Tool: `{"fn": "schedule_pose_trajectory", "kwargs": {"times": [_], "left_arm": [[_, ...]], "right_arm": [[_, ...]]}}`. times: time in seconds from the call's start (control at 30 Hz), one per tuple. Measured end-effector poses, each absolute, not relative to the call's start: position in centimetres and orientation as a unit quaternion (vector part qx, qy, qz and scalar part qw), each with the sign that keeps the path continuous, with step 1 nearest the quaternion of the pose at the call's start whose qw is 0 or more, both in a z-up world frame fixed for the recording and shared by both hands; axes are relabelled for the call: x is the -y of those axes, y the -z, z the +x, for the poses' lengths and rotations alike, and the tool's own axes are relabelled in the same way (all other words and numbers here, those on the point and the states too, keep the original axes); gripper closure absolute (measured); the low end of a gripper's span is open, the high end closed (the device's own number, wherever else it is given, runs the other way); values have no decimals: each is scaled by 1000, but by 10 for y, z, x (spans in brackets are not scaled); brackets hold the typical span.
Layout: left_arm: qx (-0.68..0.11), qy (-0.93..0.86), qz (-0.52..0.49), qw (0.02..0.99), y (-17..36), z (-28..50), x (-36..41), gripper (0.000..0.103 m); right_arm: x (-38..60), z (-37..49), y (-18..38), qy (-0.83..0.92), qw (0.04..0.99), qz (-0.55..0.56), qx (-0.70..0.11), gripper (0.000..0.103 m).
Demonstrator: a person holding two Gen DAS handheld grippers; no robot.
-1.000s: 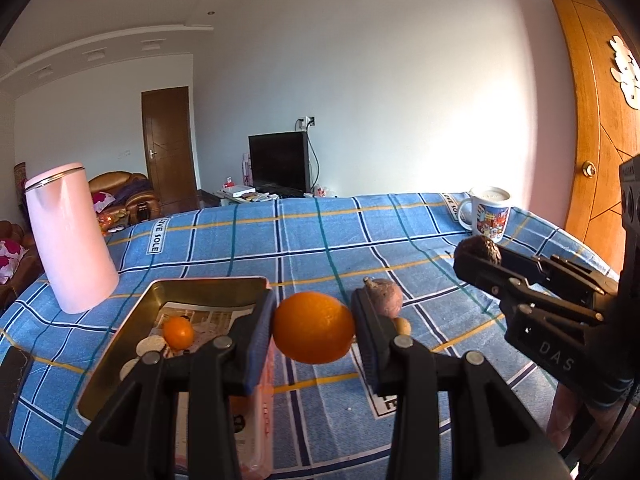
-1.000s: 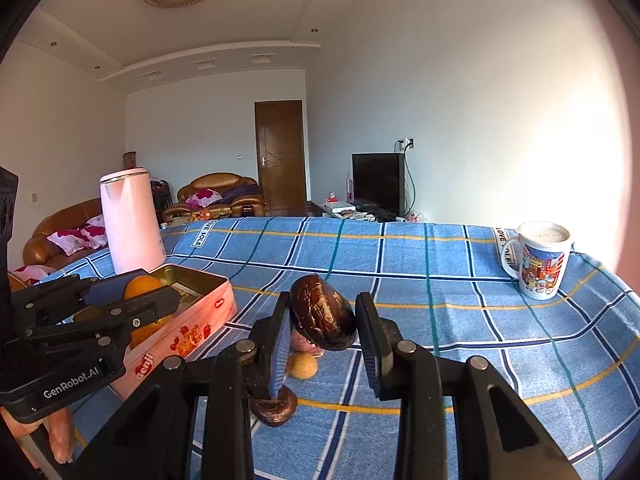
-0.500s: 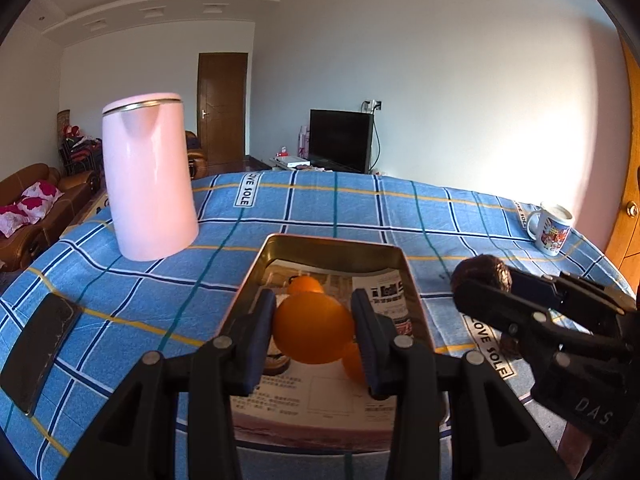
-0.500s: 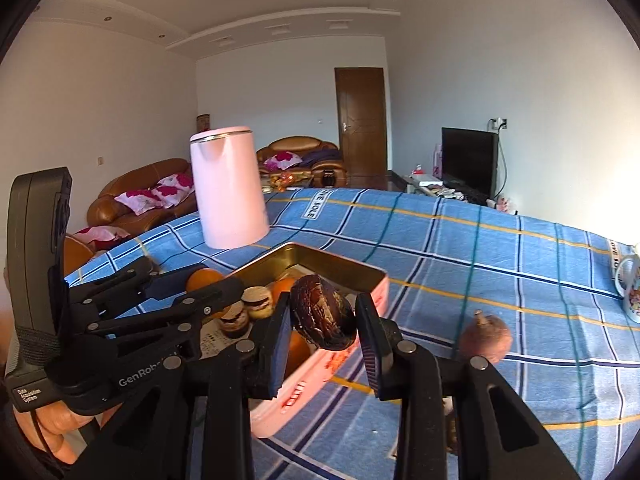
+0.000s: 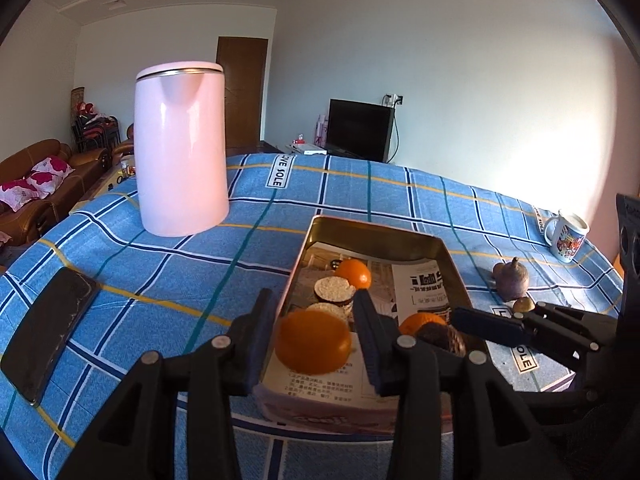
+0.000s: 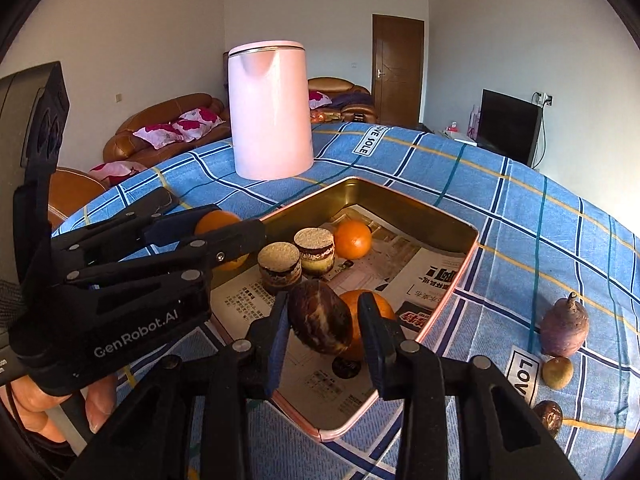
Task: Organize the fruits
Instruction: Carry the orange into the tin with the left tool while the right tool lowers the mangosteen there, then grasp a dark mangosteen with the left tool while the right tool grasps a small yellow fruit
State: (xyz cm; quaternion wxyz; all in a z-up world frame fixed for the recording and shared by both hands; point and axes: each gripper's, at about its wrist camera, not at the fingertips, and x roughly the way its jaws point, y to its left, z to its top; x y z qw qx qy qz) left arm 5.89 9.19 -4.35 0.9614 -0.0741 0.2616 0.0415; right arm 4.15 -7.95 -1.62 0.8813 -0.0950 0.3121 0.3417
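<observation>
Gold tin: 2 oranges, 2 cakes; each hand-held gripper grips 1 fruit.

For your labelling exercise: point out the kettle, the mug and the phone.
kettle (image 5: 182,160), left wrist view, middle of its pink body
mug (image 5: 568,237), left wrist view, its printed side
phone (image 5: 48,330), left wrist view, centre of its dark screen

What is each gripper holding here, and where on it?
Left gripper pinches an orange across its sides; right gripper pinches a dark brown fruit across its sides.
</observation>
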Motion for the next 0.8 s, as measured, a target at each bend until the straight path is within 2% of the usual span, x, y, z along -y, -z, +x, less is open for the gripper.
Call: {"fn": "schedule_pose_trajectory", "kwargs": {"times": [0.07,0.27,0.53,0.8], "left_arm": [[-259,-40,-71,962,41,58,-88,46],[-247,-26,-60,967,32,56,-68,35],[-249,-22,-51,967,29,64,-48,32],[-260,-9,-38,965,31,72,-27,32]], "right_arm": [[84,41,14,-343,883,-88,-309,46],[135,42,3,-314,900,-69,-296,46],[251,81,5,-165,934,-21,-318,46],[250,109,30,-177,910,-13,-375,46]]}}
